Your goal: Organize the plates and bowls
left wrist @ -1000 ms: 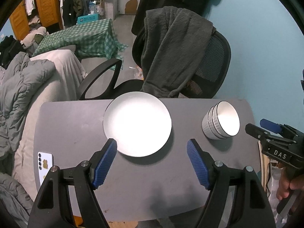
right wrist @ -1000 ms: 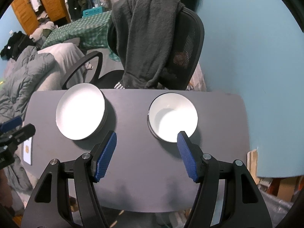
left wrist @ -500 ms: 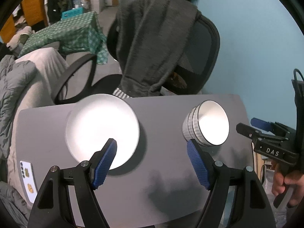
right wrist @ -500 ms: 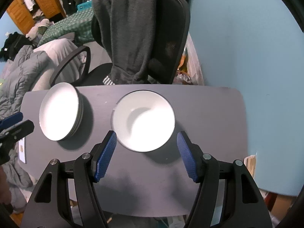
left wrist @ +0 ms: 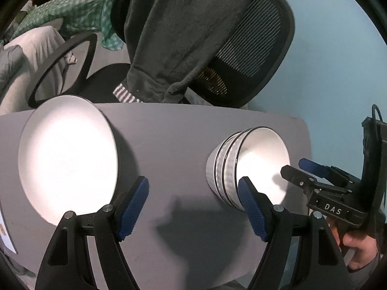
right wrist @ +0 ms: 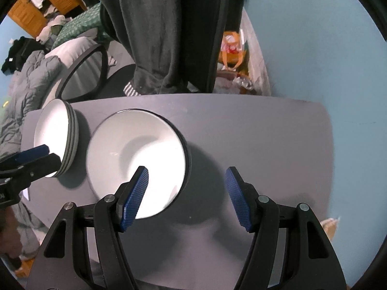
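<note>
both claws are spread with nothing between their pads. the left claw (left wrist: 193, 206) hangs over bare counter (left wrist: 169, 133), its left pad near the plates' edge, its right pad in front of the bowls' near wall. the right claw (right wrist: 187, 199) has its left pad over the bowls' white inside and its right pad over bare counter (whether that pad touches the bowl cannot be told).

since a second ago both claws have come lower and closer to the counter: plates and bowls fill far more of each view, and the chair (left wrist: 241, 55) with the grey garment (left wrist: 183, 31) now takes the whole top. in the left view the plates (left wrist: 67, 154) have slid from centre to 9 o'clock, and the bowls (left wrist: 244, 166) from 3 o'clock in toward the right pad. in the right view the bowls (right wrist: 136, 162) have gone from 12 o'clock, between the pads, to 10 o'clock.

plates and bowls each stand nested in their own pile, apart on the counter, the plates (right wrist: 56, 140) at 9 o'clock of the bowls. this reads as an approach: the right claw seems to line up on the bowls' right rim, one pad inside and one outside. nothing is lifted yet.
</note>
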Available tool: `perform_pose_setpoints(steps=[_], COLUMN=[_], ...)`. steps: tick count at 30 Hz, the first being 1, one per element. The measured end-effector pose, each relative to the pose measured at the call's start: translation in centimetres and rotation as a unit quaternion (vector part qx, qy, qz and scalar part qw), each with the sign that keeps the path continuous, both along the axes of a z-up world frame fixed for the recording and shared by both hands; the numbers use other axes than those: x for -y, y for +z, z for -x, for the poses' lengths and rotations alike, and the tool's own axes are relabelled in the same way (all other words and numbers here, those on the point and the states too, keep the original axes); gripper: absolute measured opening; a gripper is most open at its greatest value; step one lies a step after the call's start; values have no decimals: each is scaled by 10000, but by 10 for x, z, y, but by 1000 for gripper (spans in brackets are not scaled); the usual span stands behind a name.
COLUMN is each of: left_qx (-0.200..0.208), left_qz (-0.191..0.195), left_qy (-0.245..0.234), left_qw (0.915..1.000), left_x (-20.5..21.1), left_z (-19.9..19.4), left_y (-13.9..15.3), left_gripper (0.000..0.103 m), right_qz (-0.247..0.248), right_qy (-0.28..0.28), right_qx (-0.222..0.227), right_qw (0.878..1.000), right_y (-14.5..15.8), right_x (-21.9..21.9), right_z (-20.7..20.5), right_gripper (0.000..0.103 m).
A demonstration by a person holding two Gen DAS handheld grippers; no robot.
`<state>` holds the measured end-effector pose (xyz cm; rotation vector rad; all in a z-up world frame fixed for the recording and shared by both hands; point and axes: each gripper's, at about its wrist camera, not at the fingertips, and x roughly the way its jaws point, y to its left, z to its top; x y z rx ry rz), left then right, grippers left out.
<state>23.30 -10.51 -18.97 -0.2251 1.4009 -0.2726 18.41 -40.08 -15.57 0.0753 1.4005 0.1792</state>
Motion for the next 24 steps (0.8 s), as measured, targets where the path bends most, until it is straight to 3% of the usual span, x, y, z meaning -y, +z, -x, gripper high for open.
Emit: perform_pose_setpoints(steps=[16, 21, 24], left_qx=[-379, -491, -514], left_qz=[-118, -184, -87], left_qy=[-221, -153, -161], left_qw=[9990, 9985, 9985], left_x=[39, 41, 41], left_z=[-18, -21, -22], left_y=[-47, -55, -56], left_gripper=[77, 67, 65], right_qz=[-578, -585, -600], right_qy=[155, 250, 321], right_qx=[-528, -633, -670], right_qw=[9968, 9960, 9954], right_y=[-45, -48, -50], right_x=[9, 6, 4], right_z=[-16, -20, -21], right_gripper=[65, 65, 56])
